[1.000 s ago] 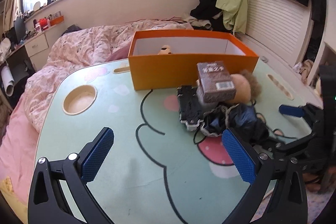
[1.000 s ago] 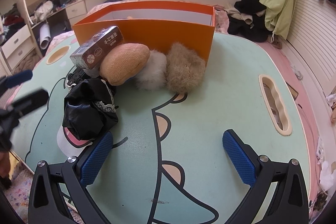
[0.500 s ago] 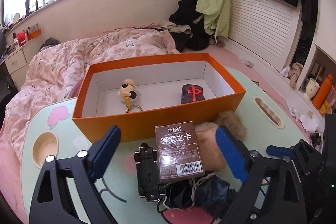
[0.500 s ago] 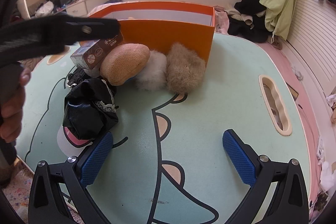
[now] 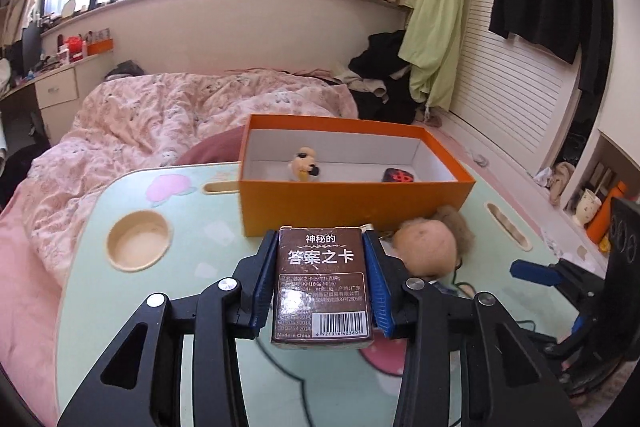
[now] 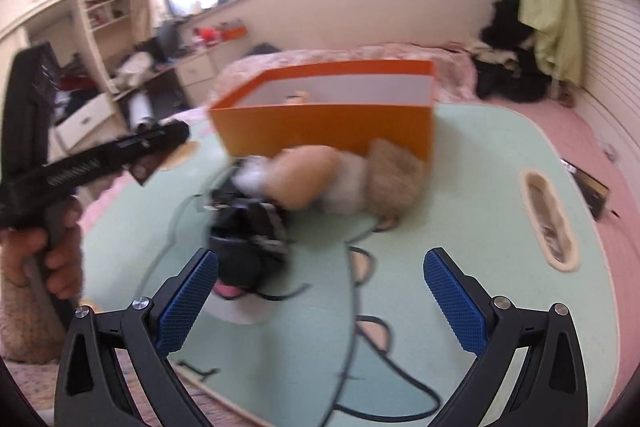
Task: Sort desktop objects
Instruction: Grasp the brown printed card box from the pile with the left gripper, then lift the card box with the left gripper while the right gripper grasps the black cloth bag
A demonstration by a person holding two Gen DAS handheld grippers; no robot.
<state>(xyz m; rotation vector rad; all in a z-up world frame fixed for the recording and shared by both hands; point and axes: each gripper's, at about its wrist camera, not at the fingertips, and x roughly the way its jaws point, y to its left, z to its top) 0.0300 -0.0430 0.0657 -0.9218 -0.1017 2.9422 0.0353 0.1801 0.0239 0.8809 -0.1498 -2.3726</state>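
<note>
We find the left tongs [image 5: 322, 287] closing on a brown card box [image 5: 322, 291], their blue pads against its two long sides; the box is carried above the counter [image 5: 192, 227], in front of the near wall of the orange box [image 5: 352, 203]. From the right wrist view, the left tongs appear at the left edge, gripped by a hand [image 6: 52, 251], with a corner of the card box showing beneath them.

The right tongs [image 6: 320, 291] stand wide apart with nothing between them, held over the near part of the counter.

Beyond the left tongs, a tan plush toy [image 5: 426, 251] lies on the counter just in front of the orange box, touching a furry brown toy [image 6: 394, 183] beside it. A black bundle [image 6: 248, 239] lies nearer, just ahead of the right tongs' left pad; this view is blurred.

Inside the orange box we note a small yellow figure [image 5: 304, 167] and a dark piece with a red mark [image 5: 400, 175], well apart on its white floor. A round recess [image 5: 138, 245] is set in the counter to the left.
</note>
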